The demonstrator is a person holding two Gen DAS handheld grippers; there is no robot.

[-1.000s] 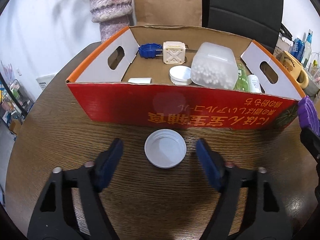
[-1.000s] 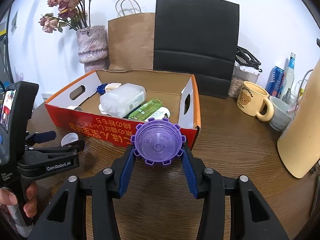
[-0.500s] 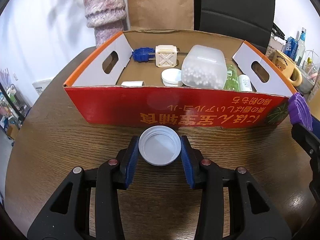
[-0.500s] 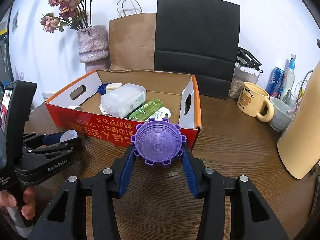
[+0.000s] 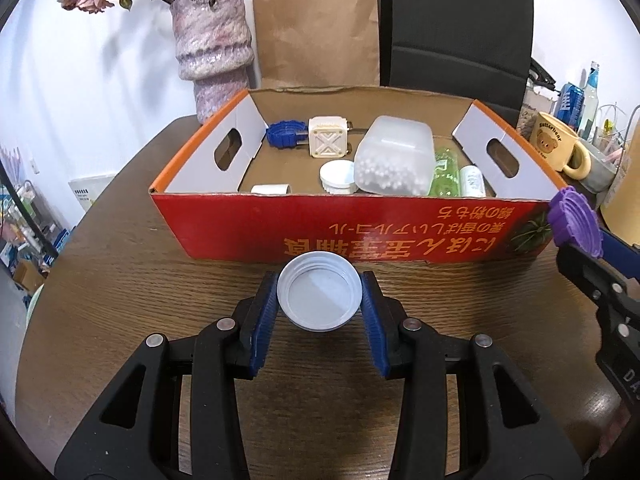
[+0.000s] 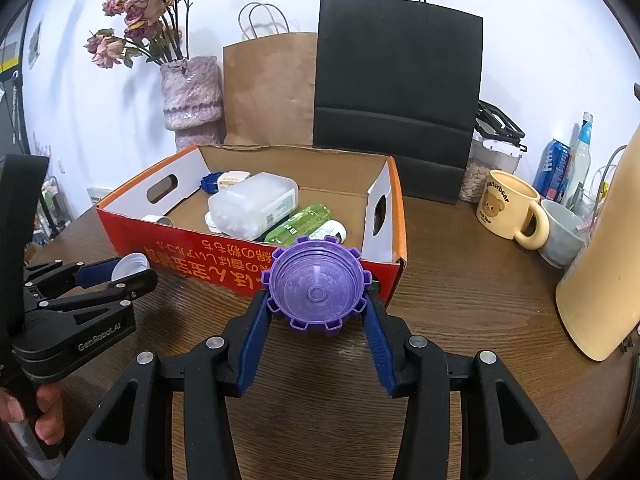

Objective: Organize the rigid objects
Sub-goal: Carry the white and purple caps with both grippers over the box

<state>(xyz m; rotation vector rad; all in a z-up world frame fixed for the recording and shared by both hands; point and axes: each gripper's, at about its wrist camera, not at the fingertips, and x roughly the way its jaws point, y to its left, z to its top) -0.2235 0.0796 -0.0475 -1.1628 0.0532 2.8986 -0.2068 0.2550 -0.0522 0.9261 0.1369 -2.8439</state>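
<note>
Clamping shut, left gripper [image 5: 320, 304] now holds white lid [image 5: 320, 295], lifted just off table.
Right gripper [image 6: 317, 312] still grips purple cap [image 6: 316, 289]; both await the box [image 5: 360, 228].

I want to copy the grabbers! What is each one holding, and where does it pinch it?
The left gripper pinches the white lid by its round rim, side to side. The right gripper pinches the purple toothed cap by its notched edge.
</note>
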